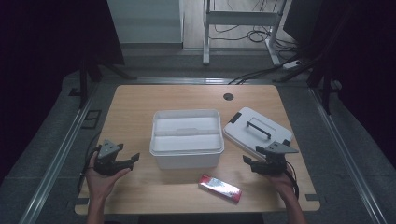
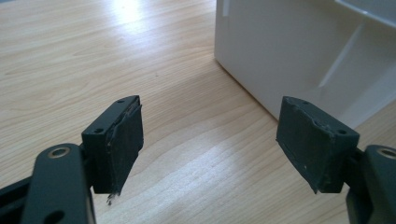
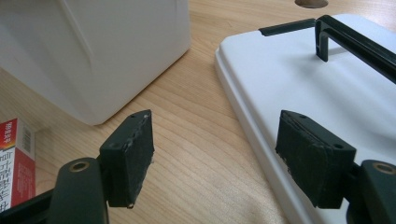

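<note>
At lower frame, both your grippers, left and right, rest with jaws wide, empty; next, reach the red packet for the white bin.

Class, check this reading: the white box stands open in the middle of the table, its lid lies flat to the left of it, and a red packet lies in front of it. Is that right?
Not quite. The lid lies to the right of the white box, not the left, as the high view shows. The rest holds: the box stands open mid-table, the lid lies flat, and the red packet lies in front.
</note>
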The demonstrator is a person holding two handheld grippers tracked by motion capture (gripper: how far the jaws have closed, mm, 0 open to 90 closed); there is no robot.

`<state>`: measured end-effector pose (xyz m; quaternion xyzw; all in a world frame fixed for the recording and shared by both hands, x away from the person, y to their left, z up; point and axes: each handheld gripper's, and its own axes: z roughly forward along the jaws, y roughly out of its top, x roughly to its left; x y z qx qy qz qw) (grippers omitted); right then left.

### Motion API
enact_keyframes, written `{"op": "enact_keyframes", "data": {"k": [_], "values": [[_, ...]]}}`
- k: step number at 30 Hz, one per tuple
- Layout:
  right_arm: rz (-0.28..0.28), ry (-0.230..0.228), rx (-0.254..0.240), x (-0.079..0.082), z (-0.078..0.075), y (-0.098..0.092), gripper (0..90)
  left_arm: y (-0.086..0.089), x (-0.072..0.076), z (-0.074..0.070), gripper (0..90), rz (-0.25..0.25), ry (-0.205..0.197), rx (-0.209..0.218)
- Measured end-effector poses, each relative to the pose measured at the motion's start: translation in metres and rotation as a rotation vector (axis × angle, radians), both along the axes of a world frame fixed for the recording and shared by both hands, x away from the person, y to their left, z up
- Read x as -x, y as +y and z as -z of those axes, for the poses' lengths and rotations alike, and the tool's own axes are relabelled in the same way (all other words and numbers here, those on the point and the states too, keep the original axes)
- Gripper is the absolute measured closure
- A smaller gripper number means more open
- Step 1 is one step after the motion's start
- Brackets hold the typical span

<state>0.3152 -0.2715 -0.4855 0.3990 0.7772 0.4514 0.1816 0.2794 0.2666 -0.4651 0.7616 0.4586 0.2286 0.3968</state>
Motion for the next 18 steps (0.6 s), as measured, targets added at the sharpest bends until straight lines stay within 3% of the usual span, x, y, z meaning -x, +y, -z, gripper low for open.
{"op": "enact_keyframes", "data": {"k": [5, 10, 16, 18], "values": [[0.013, -0.001, 0.02, -0.002, -0.001, 0.001, 27.8, 0.002, 0.0, -0.015, 25.8, 0.025, -0.033, 0.001], [0.028, 0.005, 0.022, -0.001, 0.001, -0.002, 28.1, 0.004, -0.004, -0.031, 26.8, 0.083, -0.071, 0.008], [0.018, 0.005, 0.041, -0.004, 0.001, -0.001, 28.2, 0.001, -0.014, -0.043, 26.5, 0.102, -0.075, 0.016], [0.018, 0.001, 0.042, -0.005, 0.0, -0.001, 28.2, -0.003, -0.018, -0.05, 25.5, 0.096, -0.085, -0.022]]}}
